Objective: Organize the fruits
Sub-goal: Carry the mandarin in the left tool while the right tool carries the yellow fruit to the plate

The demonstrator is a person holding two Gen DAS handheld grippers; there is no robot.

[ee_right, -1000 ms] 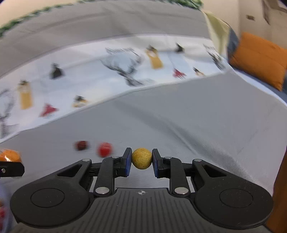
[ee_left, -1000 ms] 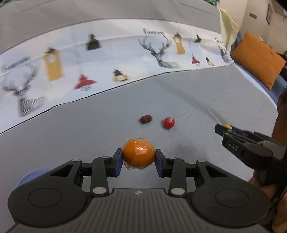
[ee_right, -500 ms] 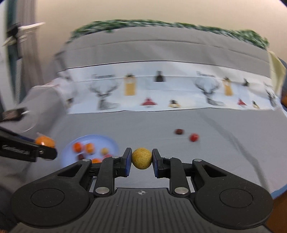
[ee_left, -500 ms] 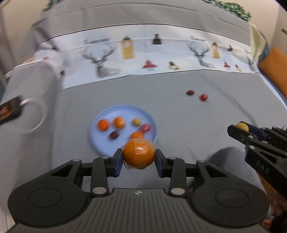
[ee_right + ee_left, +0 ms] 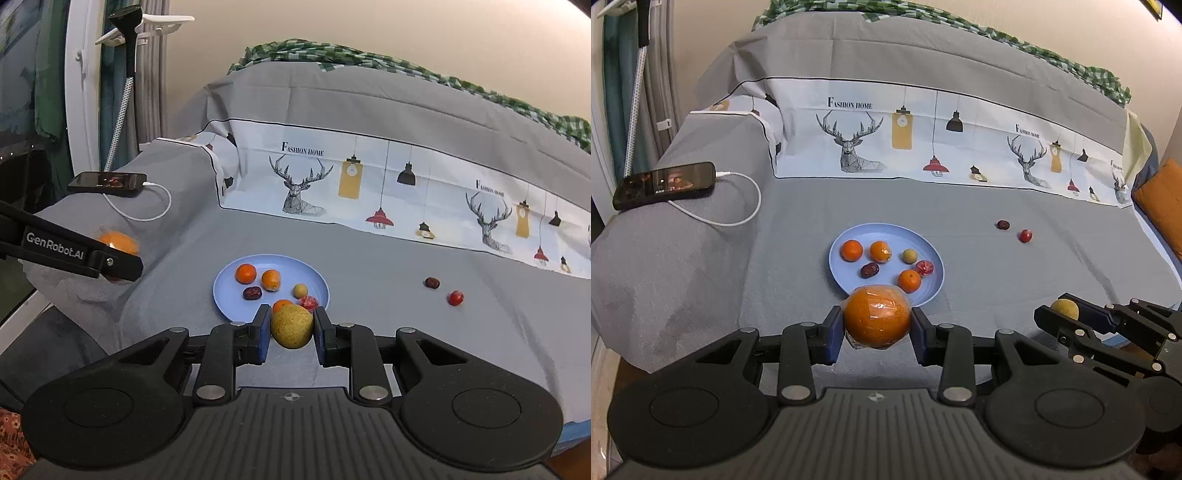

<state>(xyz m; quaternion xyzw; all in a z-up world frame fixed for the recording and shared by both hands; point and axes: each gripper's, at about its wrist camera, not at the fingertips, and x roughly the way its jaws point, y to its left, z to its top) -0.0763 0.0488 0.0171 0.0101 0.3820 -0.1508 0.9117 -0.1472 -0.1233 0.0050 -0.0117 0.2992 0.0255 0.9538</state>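
Six fruits already lay on the blue plate (image 5: pixel 849 236) on the bed. The left gripper (image 5: pixel 877 326) had its jaws clamped on a wrapped orange (image 5: pixel 877 321), the right gripper (image 5: pixel 291 332) on a yellow fruit (image 5: pixel 291 325); two red fruits (image 5: pixel 1025 235) waited, well apart.

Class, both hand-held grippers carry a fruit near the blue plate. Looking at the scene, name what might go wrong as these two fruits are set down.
1. The blue plate already holds six fruits, so a dropped wrapped orange may knock one off.
2. The left hand-held gripper and right hand-held gripper head for the same plate and may collide.
3. The yellow fruit is round and could roll across the grey cover if released off the plate.
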